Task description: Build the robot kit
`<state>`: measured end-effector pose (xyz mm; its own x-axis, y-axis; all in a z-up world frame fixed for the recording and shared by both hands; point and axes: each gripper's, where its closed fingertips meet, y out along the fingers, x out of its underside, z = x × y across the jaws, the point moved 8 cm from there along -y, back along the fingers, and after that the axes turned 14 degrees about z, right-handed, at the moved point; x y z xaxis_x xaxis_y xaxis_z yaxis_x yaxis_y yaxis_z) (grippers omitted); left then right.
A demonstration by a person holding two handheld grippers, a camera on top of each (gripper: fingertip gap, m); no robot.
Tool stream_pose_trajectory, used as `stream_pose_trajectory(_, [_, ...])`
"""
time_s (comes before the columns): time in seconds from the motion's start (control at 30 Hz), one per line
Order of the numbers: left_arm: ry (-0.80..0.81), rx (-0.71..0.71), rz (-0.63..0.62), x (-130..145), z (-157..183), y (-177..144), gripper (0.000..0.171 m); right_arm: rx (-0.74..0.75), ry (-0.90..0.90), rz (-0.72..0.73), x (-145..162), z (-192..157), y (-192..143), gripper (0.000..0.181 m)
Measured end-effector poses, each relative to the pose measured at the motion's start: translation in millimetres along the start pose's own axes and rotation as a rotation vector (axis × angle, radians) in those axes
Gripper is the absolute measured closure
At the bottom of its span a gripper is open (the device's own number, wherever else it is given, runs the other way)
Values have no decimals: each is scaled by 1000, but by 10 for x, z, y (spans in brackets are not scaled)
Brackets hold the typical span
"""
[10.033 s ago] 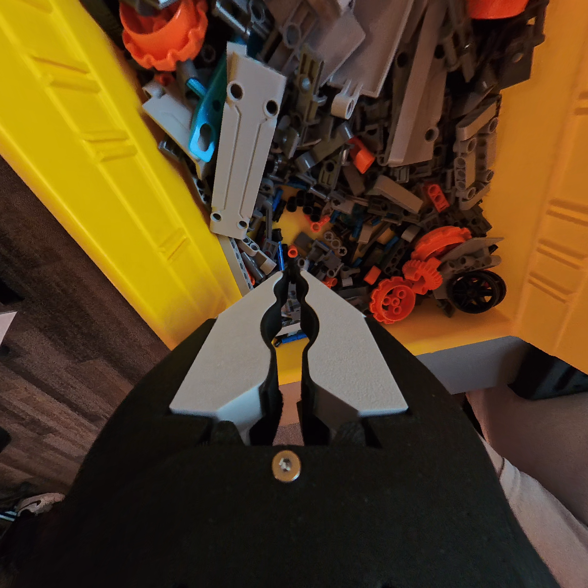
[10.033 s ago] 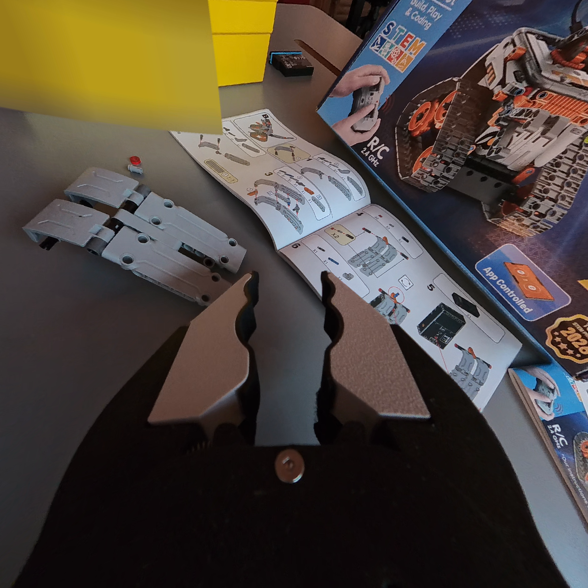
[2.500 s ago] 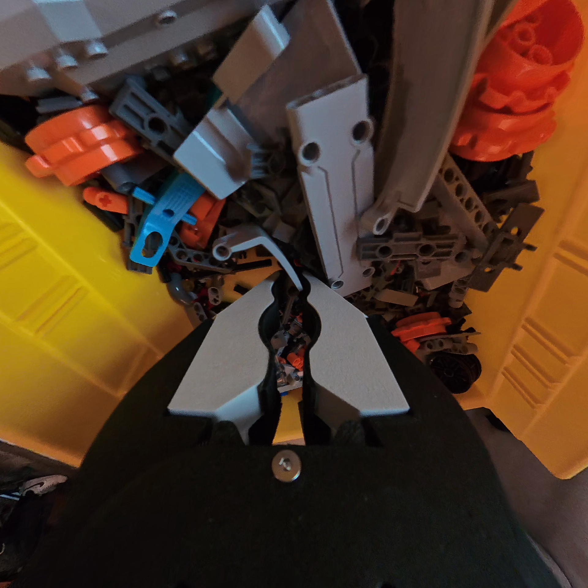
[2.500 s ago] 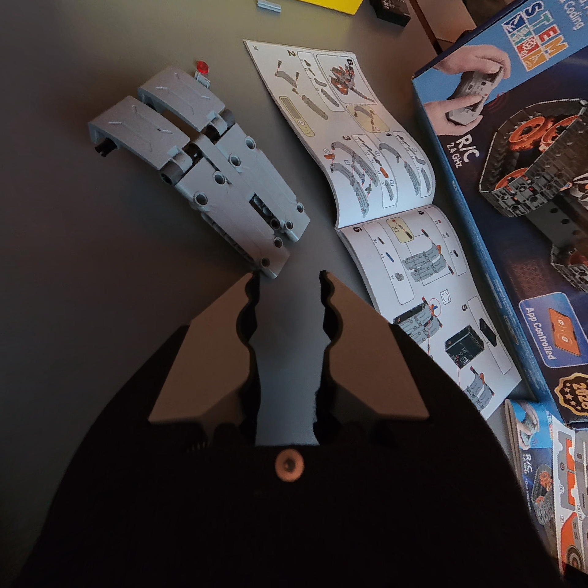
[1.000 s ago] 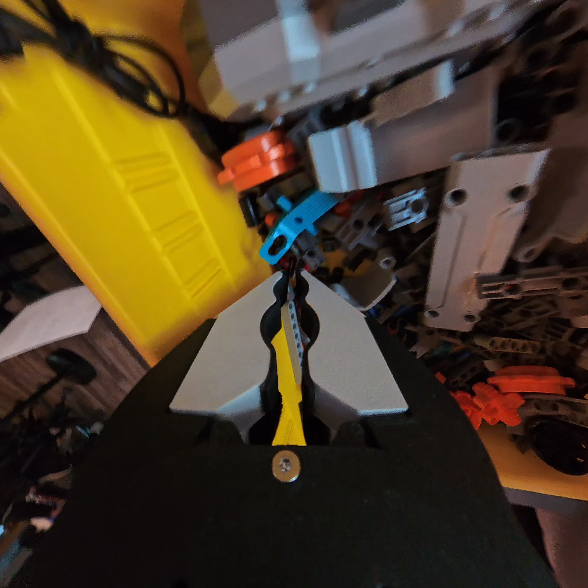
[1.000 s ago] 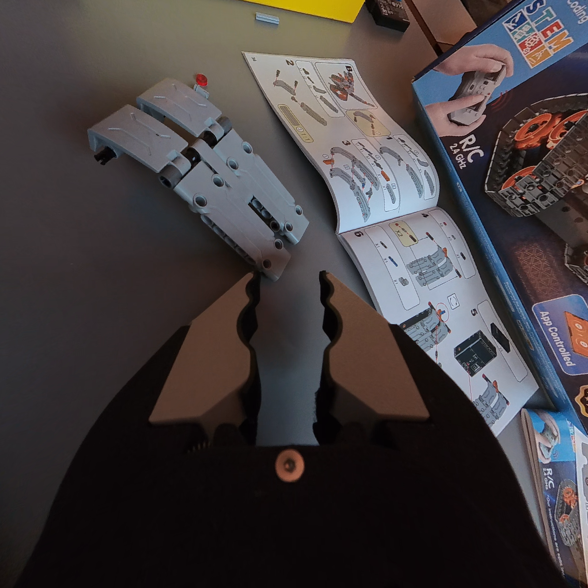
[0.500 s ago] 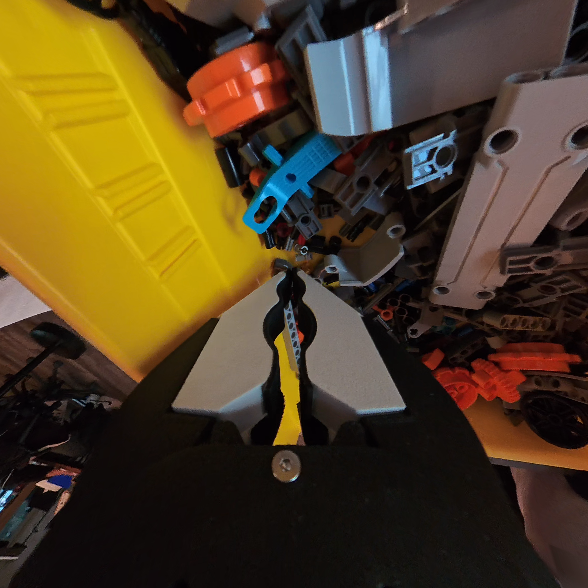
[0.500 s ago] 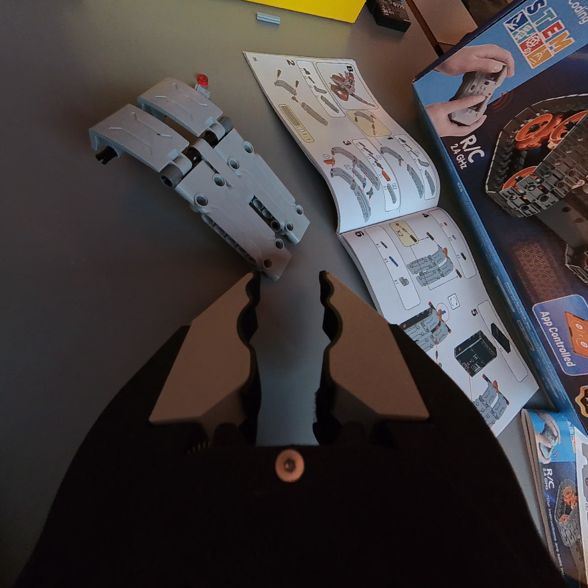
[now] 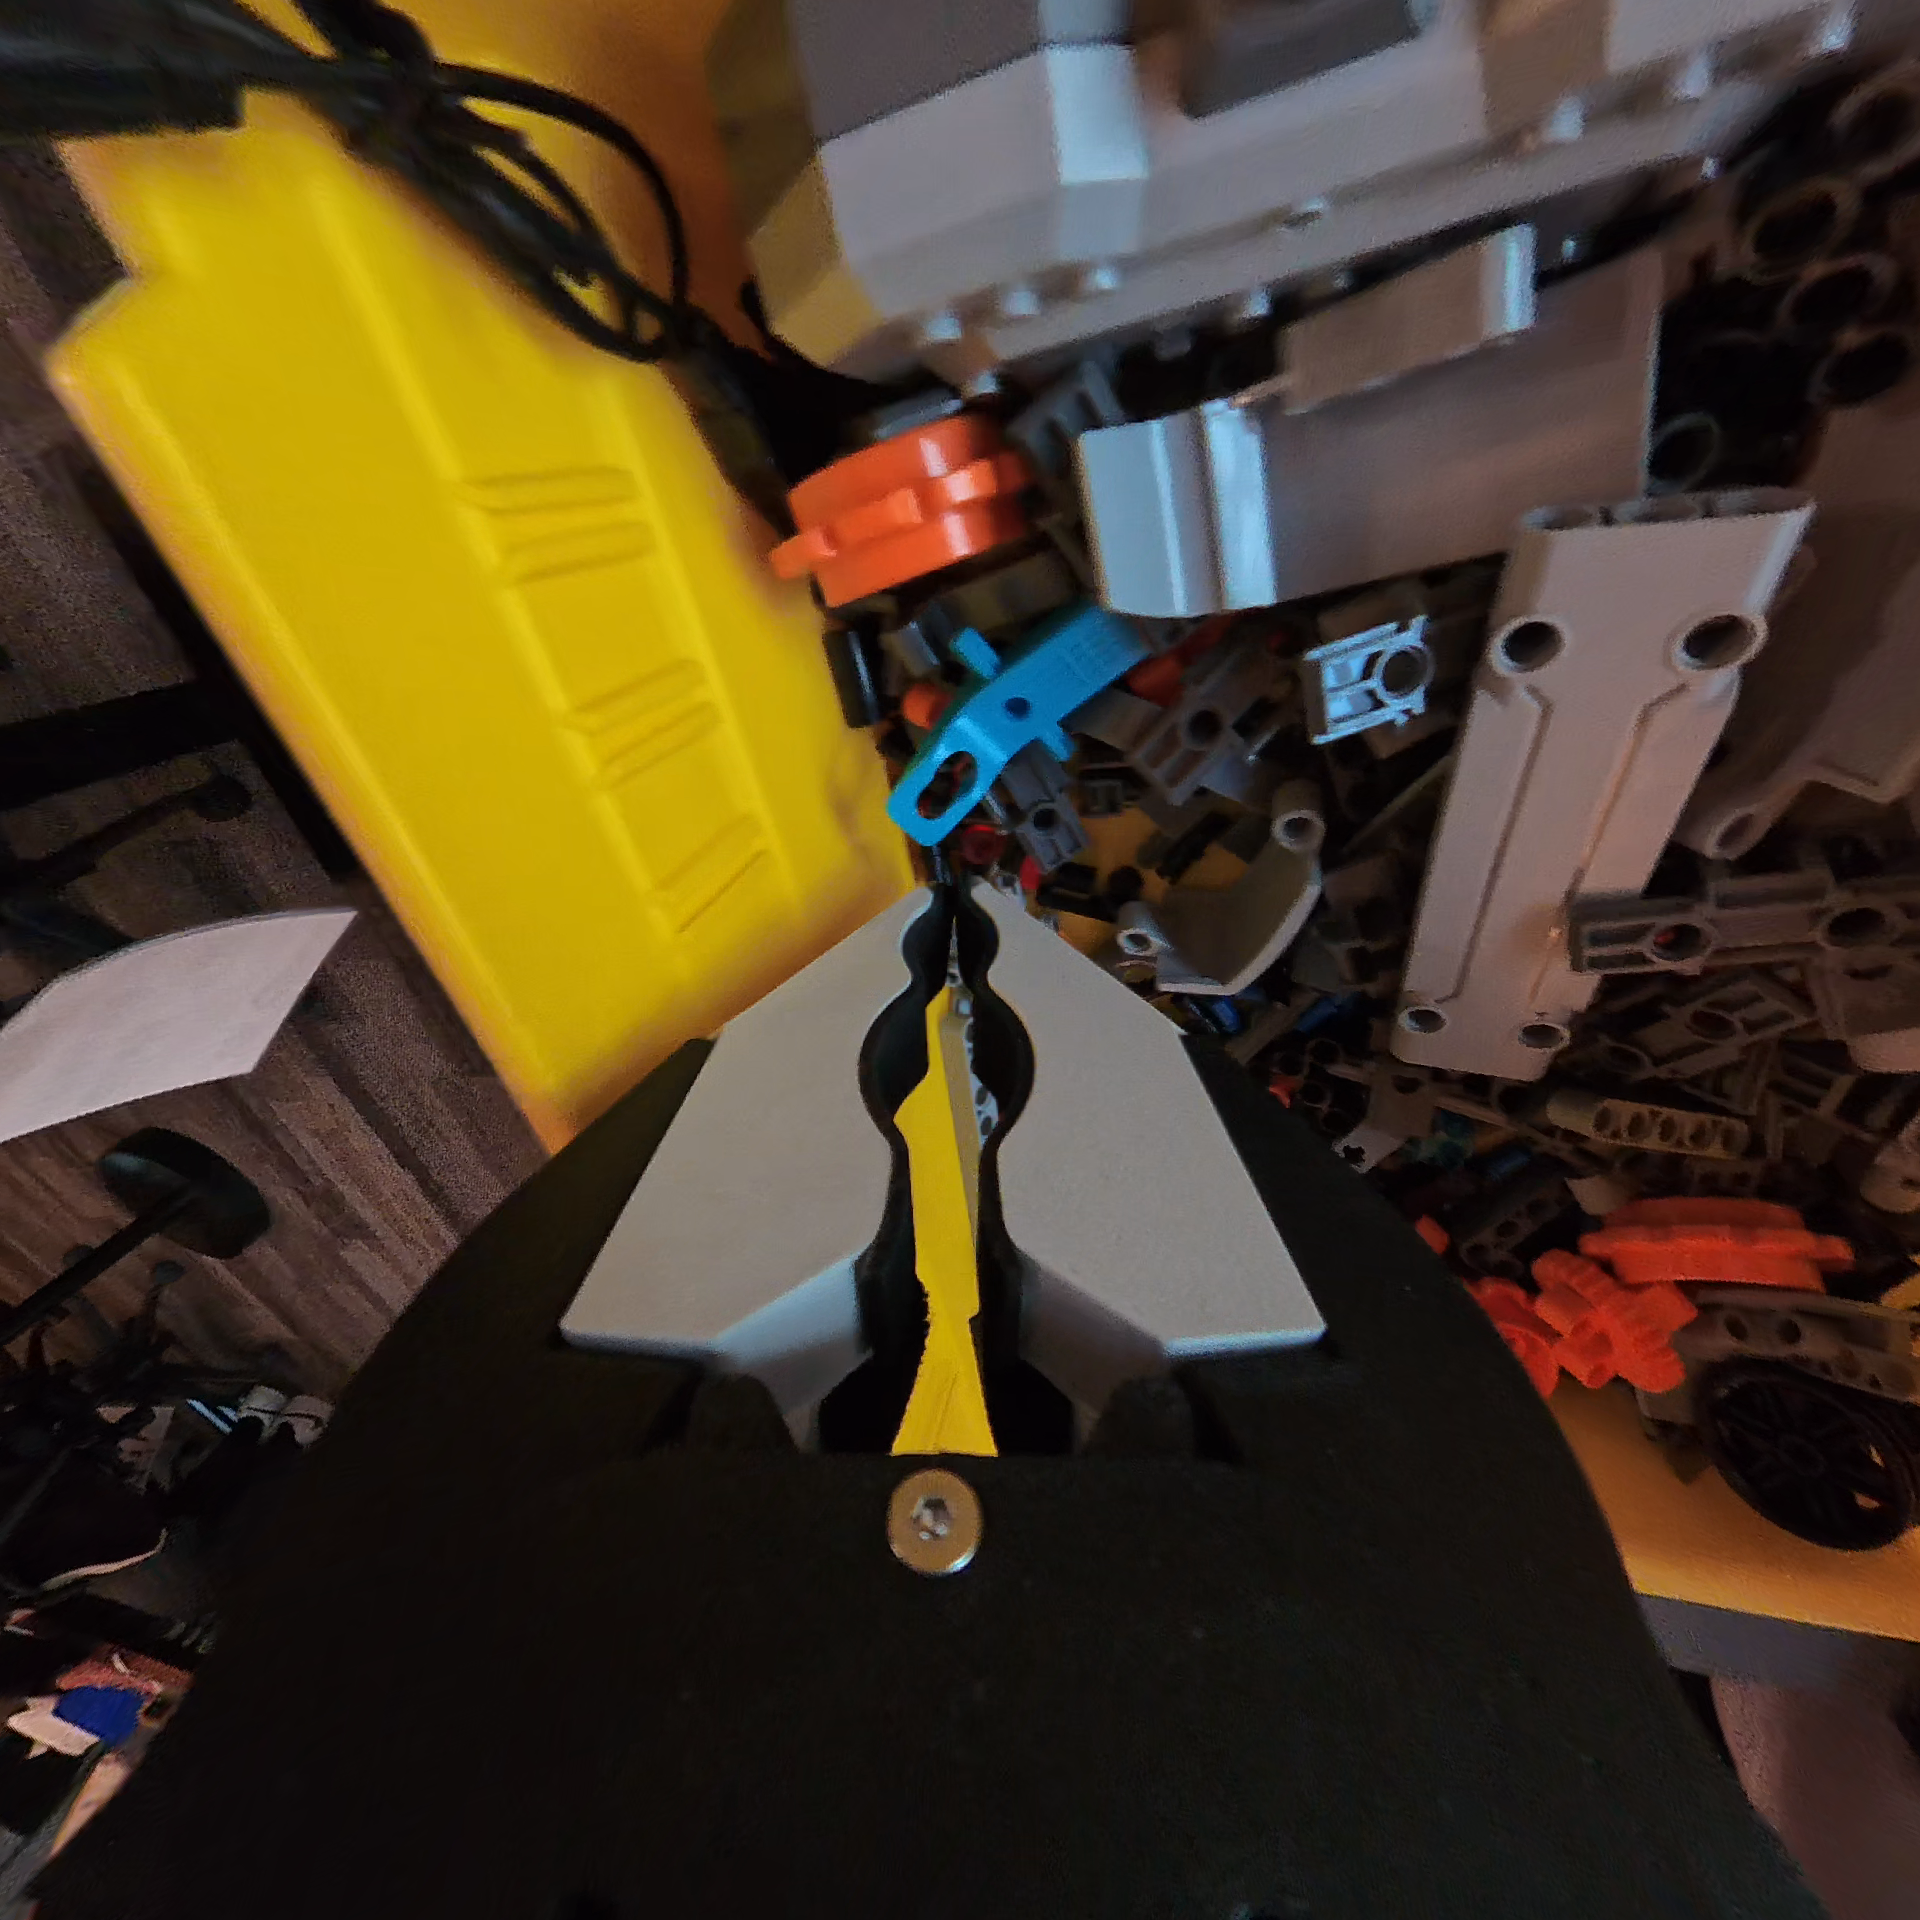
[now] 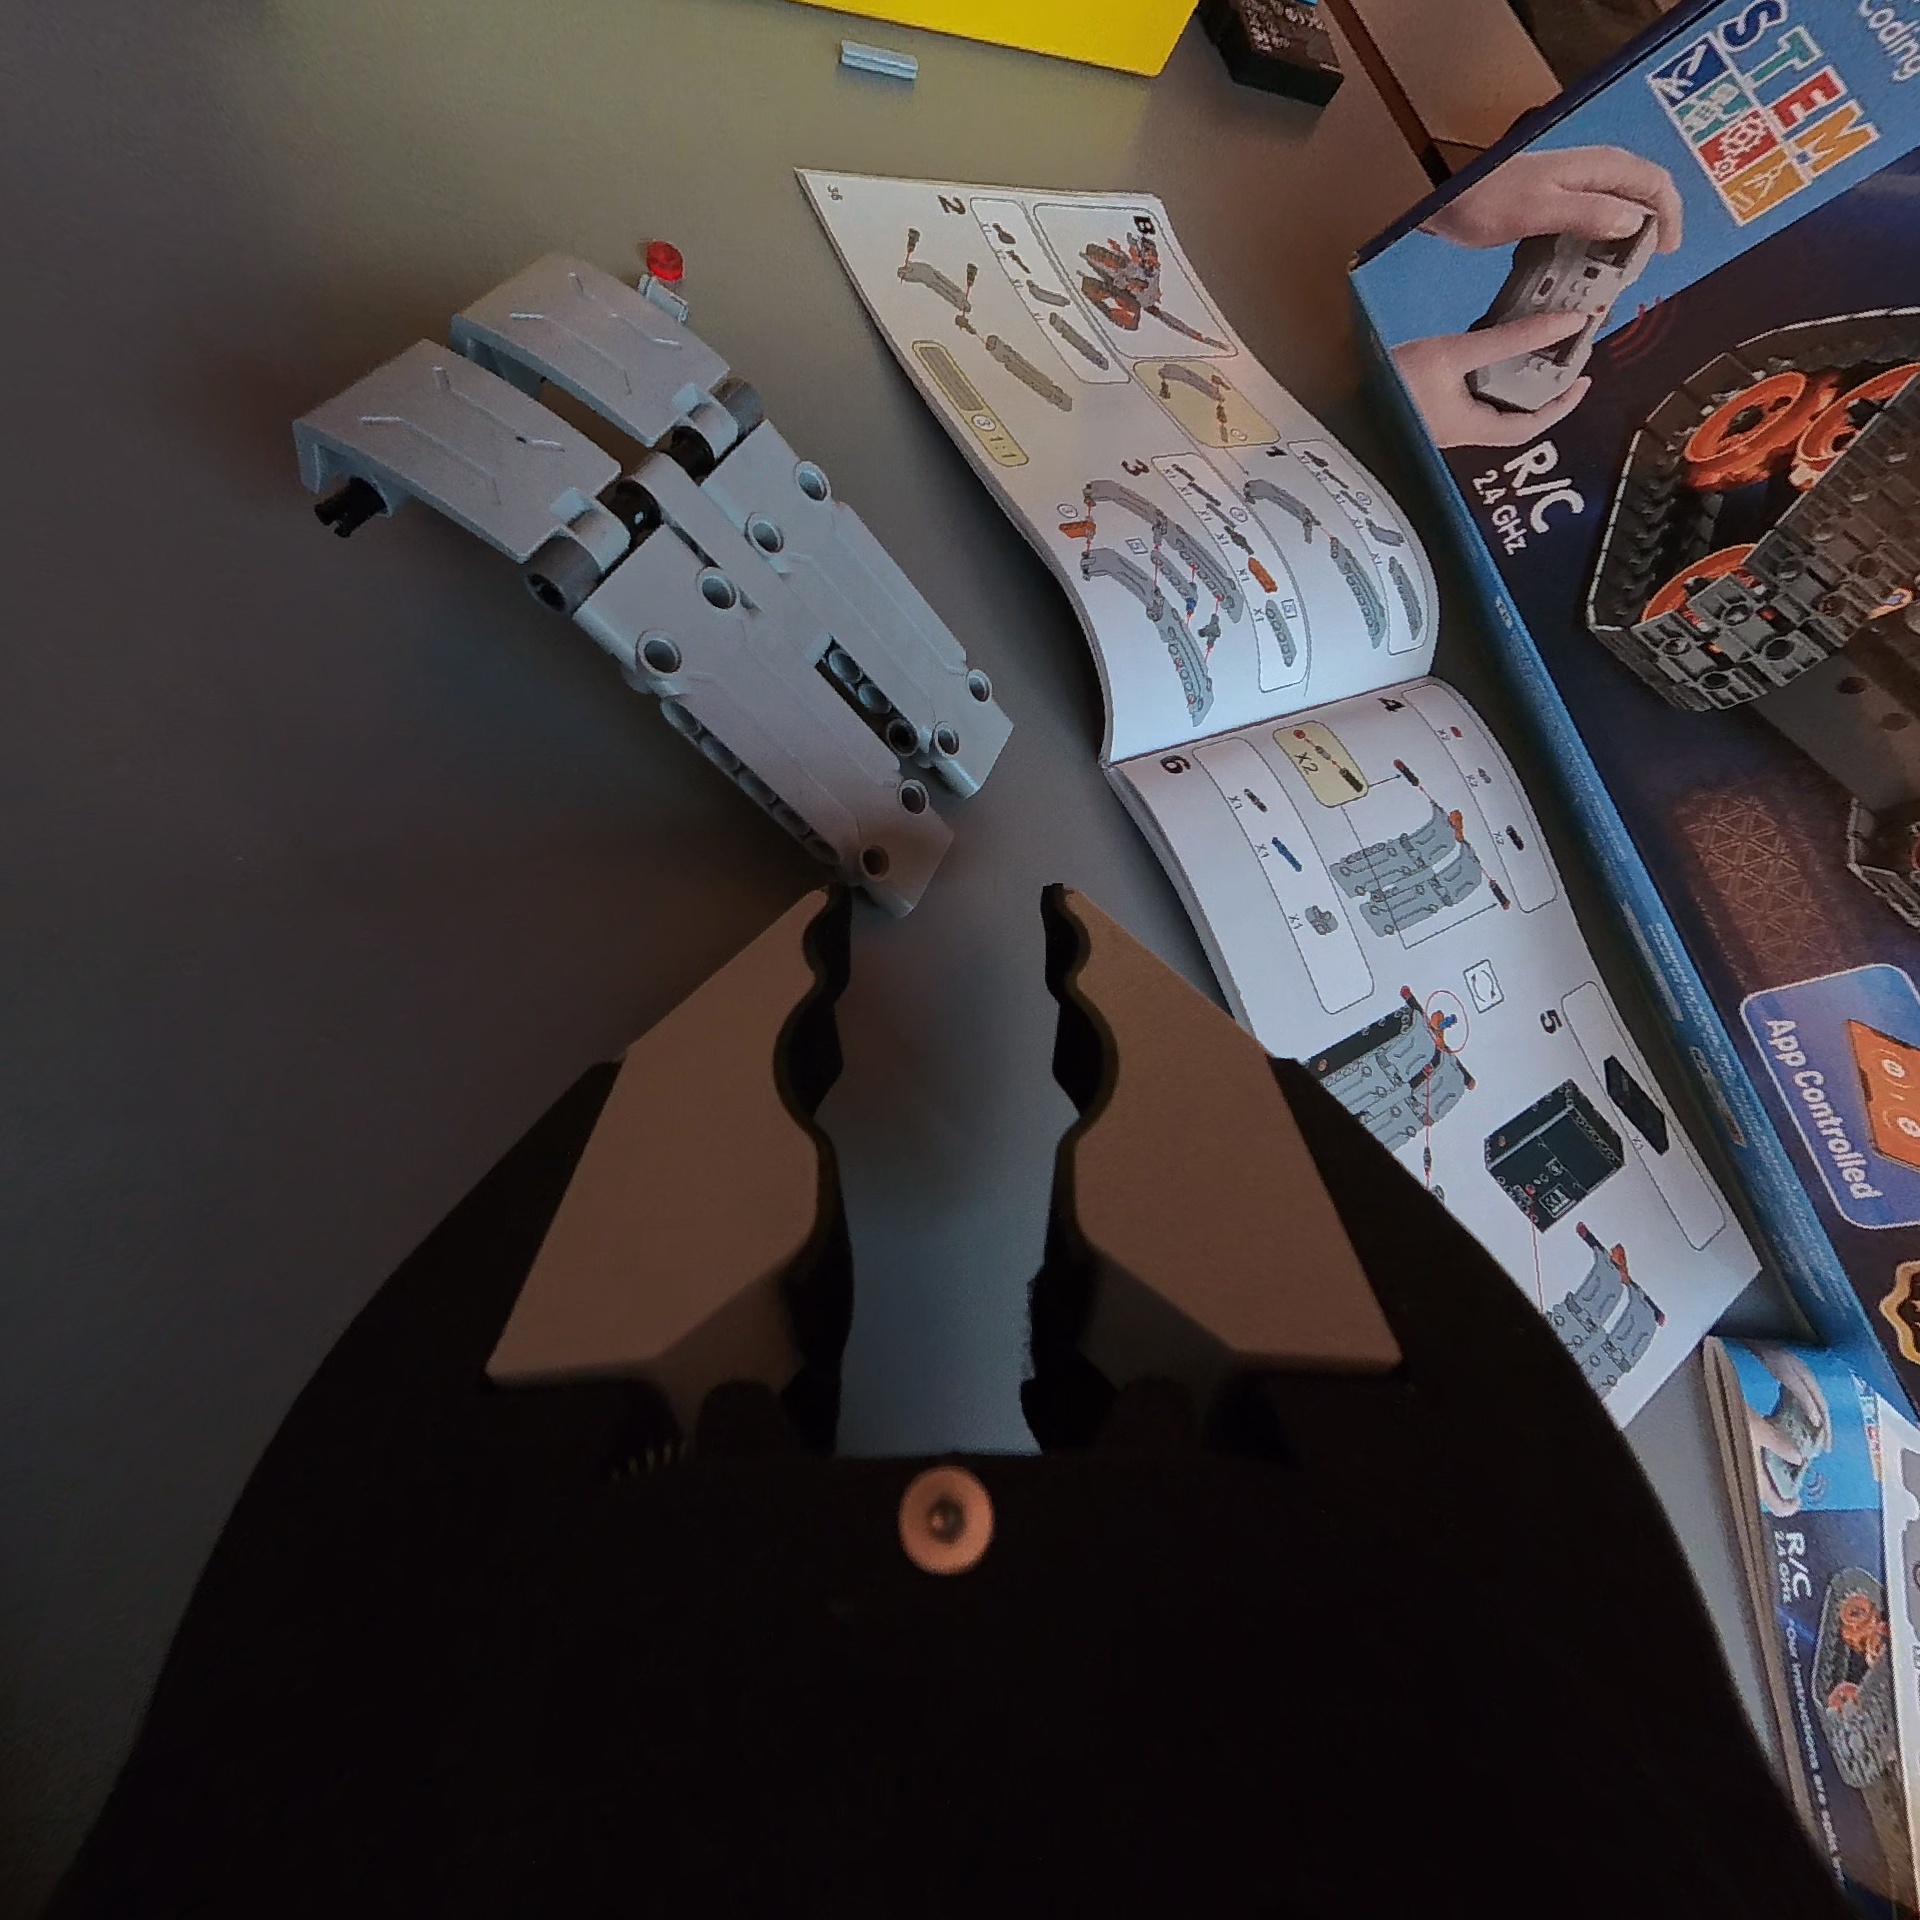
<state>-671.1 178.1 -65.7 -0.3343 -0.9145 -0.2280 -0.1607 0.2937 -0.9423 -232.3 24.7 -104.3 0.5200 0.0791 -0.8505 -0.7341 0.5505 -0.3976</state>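
My left gripper [image 9: 956, 906] is shut on a thin grey beam with holes [image 9: 977, 1049], which shows in the gap between the fingers. It hangs over the left edge of a yellow bin [image 9: 436, 582] full of loose building parts. A blue lever-shaped part [image 9: 1013, 717] lies just beyond the tips. My right gripper [image 10: 945, 904] is open and empty above a grey table [image 10: 312, 935]. Its left fingertip [image 10: 821, 914] is close to the near end of a grey panel assembly [image 10: 727, 623] lying on the table.
The bin holds a long grey panel [image 9: 1558, 790], orange wheels [image 9: 904, 509], orange gears [image 9: 1621, 1320], a black wheel [image 9: 1808, 1455] and a large grey block [image 9: 1195, 156]. An open instruction booklet [image 10: 1247, 665], a blue product box [image 10: 1714, 520] and a red stud [image 10: 661, 260] lie on the table. About 45 centimetres separates my left fingertips from my right. My left tips are about 30 centimetres from the red stud [image 10: 661, 260], my right tips only 15 centimetres.
My left gripper closed on the thin grey beam in the bin and has drawn back toward the bin's left wall. My right gripper has stayed open and nearly still by the grey assembly.
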Motion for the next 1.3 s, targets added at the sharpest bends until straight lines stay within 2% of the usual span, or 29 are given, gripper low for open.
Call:
stream_pose_trajectory(0.13, [-1,-12,-20,14,-26,46,171,-1,2,1,0,0,3,145])
stream_pose_trajectory(0.43, [-21,33,-23,-26,17,164,158,-2,0,0,1,0,1,145])
stream_pose_trajectory(0.93, [6,18,-54,17,17,145,166,-2,-1,0,1,-1,5,145])
stream_pose_trajectory(1.03, [-2,12,-25,8,17,38,166,-3,1,2,0,1,9,145])
stream_pose_trajectory(1.13, [-15,-19,33,3,42,-221,166,-3,3,-1,2,7,10,145])
stream_pose_trajectory(1.2, [-16,-27,126,-28,128,-493,166,3,-9,-8,3,10,-5,145])
stream_pose_trajectory(1.3, [40,-1,334,-117,370,-921,166,10,-35,-18,-2,5,-21,145])
